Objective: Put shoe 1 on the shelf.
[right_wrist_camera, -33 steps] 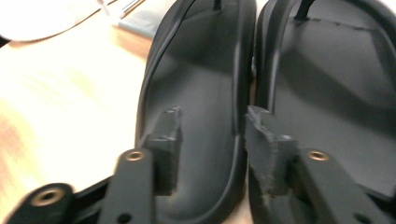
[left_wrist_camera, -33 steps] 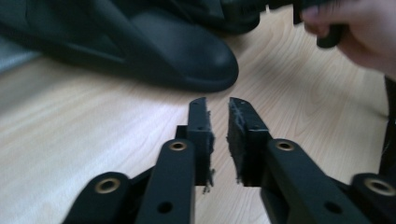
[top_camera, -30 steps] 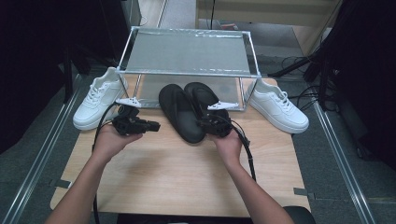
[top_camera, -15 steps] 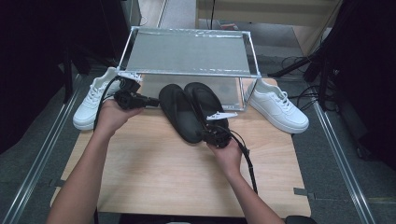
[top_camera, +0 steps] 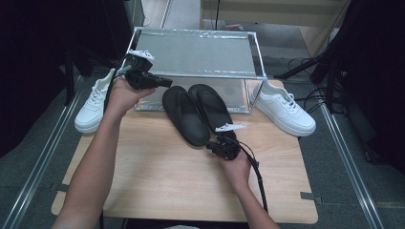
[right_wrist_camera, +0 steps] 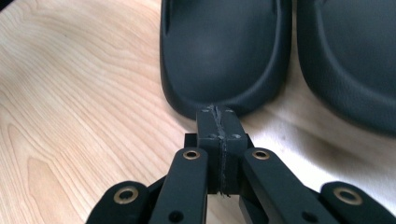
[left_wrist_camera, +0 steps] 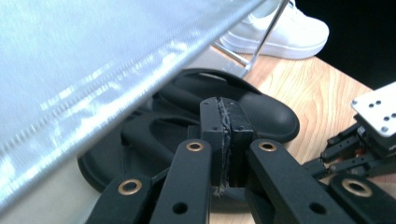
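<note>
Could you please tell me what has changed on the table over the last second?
The left hand-held gripper rose away toward the metal rack; the right hand-held gripper drew back to the left slipper's heel. Both jaws closed, holding nothing. Slippers and sneakers stayed put.

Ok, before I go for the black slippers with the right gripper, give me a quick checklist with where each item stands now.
1. Right gripper jaws open for a grasp: not ok, they are shut, pad against pad, nothing between.
2. Right gripper lined up with the left black slipper: ok, its tips sit just off the heel rim.
3. Contact with that heel: cannot tell.
4. Left gripper out of the way: ok, shut and empty, raised by the wire rack, apart from the slippers.
5. Slippers lying flat side by side on the table: ok.
6. White sneakers clear of the work: ok, one at each side of the rack.
</note>
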